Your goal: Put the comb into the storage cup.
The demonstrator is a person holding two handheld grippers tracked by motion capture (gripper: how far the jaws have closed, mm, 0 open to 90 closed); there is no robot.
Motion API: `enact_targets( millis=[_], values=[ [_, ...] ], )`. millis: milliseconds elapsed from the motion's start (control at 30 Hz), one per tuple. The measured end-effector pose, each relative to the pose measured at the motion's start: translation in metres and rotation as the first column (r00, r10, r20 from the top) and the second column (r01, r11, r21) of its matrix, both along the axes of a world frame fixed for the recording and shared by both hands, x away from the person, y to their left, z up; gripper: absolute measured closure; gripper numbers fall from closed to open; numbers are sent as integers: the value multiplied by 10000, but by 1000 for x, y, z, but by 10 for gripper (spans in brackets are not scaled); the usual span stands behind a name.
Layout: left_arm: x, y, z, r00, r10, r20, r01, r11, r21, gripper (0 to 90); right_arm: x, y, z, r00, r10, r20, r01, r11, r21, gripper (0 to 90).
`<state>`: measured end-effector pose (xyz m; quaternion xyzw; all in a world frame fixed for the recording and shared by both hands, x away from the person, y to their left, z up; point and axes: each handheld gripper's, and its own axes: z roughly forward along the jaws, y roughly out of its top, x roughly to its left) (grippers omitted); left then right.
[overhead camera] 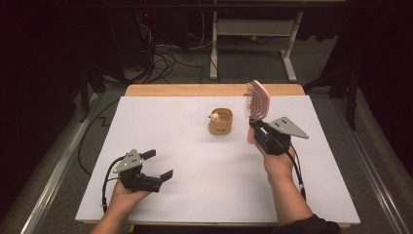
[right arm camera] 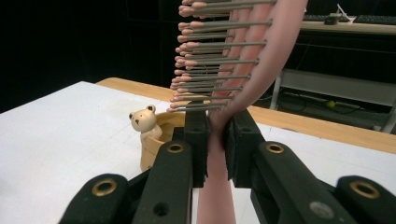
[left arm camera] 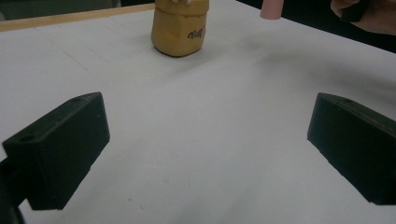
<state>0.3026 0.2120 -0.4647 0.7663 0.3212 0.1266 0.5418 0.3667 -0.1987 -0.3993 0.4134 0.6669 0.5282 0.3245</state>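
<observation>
A pink hairbrush point(overhead camera: 256, 105) stands upright above the table, bristles facing left, with my right gripper point(overhead camera: 255, 129) shut on its handle. In the right gripper view the black jaws pinch the pink handle point(right arm camera: 215, 154) and the bristles point(right arm camera: 205, 60) rise above them. A small tan cup point(overhead camera: 220, 122) with a little bear figure point(right arm camera: 144, 121) on its rim sits mid-table, just left of the brush. My left gripper point(overhead camera: 158, 165) rests near the front left of the table, open and holding nothing. In the left gripper view the cup point(left arm camera: 180, 28) lies ahead beyond the spread jaws.
A white sheet point(overhead camera: 195, 165) covers the wooden table point(overhead camera: 170, 90). Beyond the far edge are a desk frame point(overhead camera: 253, 44) and cables point(overhead camera: 165, 61) on the floor. The brush handle's end point(left arm camera: 272, 9) and the right hand point(left arm camera: 364, 16) show far off in the left gripper view.
</observation>
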Motion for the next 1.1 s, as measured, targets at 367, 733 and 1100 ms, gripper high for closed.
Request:
enact_targets(
  millis=[367,733,1100],
  values=[
    [1,0,-2,9999,-73,-129,73,10000,-12,0,12,4,5,10000,-33,94,32,9999,144,817],
    [0,1,-1,10000,-30,-70,31,10000,62,0,26,13,14,9996,-73,261,64,9995,324,817],
    [-2,0,-1,10000,-55,62,55,10000,5,0,39,23,19,9996,-44,281,34,9994,342,817]
  ],
)
